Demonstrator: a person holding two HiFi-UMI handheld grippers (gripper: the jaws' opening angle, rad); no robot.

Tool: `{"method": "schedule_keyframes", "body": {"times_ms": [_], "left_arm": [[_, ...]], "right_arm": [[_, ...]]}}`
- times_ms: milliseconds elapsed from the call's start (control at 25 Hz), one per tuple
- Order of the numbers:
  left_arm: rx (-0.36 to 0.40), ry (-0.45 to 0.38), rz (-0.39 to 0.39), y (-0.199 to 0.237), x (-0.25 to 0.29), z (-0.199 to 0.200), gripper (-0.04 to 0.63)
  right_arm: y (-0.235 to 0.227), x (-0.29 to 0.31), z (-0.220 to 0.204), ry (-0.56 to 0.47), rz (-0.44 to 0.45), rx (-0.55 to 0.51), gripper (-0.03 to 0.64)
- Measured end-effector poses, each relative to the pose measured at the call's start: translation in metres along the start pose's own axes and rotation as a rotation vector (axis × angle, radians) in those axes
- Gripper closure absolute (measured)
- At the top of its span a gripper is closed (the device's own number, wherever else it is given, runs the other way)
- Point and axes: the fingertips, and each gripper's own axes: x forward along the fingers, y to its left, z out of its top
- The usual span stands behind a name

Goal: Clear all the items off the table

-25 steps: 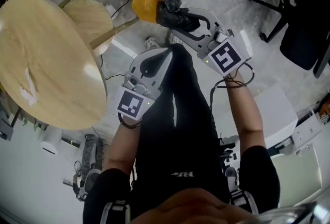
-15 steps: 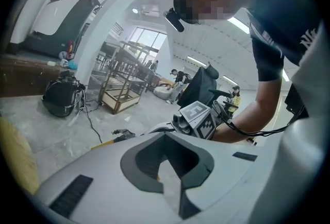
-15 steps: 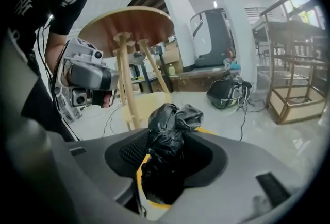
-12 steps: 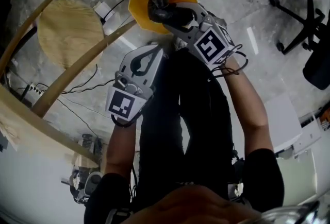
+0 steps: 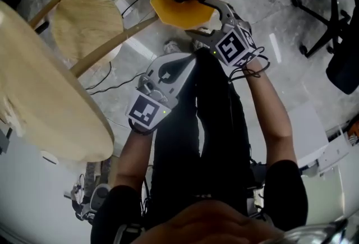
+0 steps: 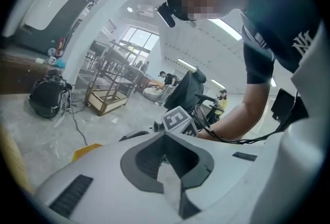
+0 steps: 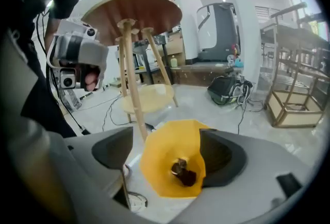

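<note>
Right tongs (image 5: 206, 17): wide, jaws just been opening, nothing between them; over the yellow bin (image 5: 168, 10) on the floor, 12 o'clock. Dark item (image 7: 184, 171): lies at the bin's bottom. Left tongs (image 6: 167, 158): closed, empty. Bench (image 5: 39, 108): 9 o'clock.

— See the right gripper (image 7: 167, 152)? Its jaws have just swung wide apart, pinching nothing.
— What shows through the gap?
— A yellow bin (image 7: 157, 166) below, with a small dark lump (image 7: 183, 172) lying at its bottom.
— And behind?
— The round wooden table (image 7: 135, 12) on slanted legs, its lower shelf (image 7: 145, 98), and a black bag (image 7: 227, 89) further back.
</note>
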Motion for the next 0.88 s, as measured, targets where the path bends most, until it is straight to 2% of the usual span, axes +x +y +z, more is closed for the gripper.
{"method": "schedule_keyframes", "body": {"times_ms": [80, 200, 240, 360, 400, 480, 520, 640, 760, 880], "left_arm": [[-0.02, -0.047, -0.055, -0.031, 0.014, 0.02, 0.581], [-0.122, -0.061, -0.109, -0.102, 0.0, 0.067, 0.582], [-0.128, -0.058, -0.115, -0.123, -0.009, 0.086, 0.583], [-0.076, -0.077, -0.09, -0.161, -0.027, 0.152, 0.581], [-0.079, -0.084, -0.075, -0.17, -0.037, 0.177, 0.581], [-0.098, -0.1, -0.04, -0.182, -0.071, 0.233, 0.581], [-0.104, -0.112, -0.018, -0.185, -0.092, 0.26, 0.581], [-0.092, -0.195, 0.079, -0.178, -0.162, 0.323, 0.581], [-0.006, -0.335, 0.193, -0.165, -0.238, 0.368, 0.581], [0.064, -0.464, 0.274, -0.184, -0.322, 0.393, 0.582]], "right_arm": [[-0.007, -0.032, 0.016, -0.022, -0.002, -0.003, 0.206], [-0.002, -0.107, 0.082, -0.066, -0.019, -0.015, 0.279], [-0.001, -0.133, 0.111, -0.094, -0.028, -0.03, 0.314], [-0.008, -0.202, 0.2, -0.212, -0.056, -0.095, 0.448], [-0.005, -0.224, 0.23, -0.255, -0.061, -0.098, 0.463], [0.015, -0.261, 0.29, -0.34, -0.042, -0.086, 0.568], [0.03, -0.274, 0.321, -0.38, -0.009, -0.075, 0.612], [0.087, -0.29, 0.403, -0.465, 0.155, -0.101, 0.612], [0.149, -0.291, 0.477, -0.551, 0.349, -0.2, 0.614], [0.225, -0.301, 0.527, -0.669, 0.513, -0.193, 0.614]]}}
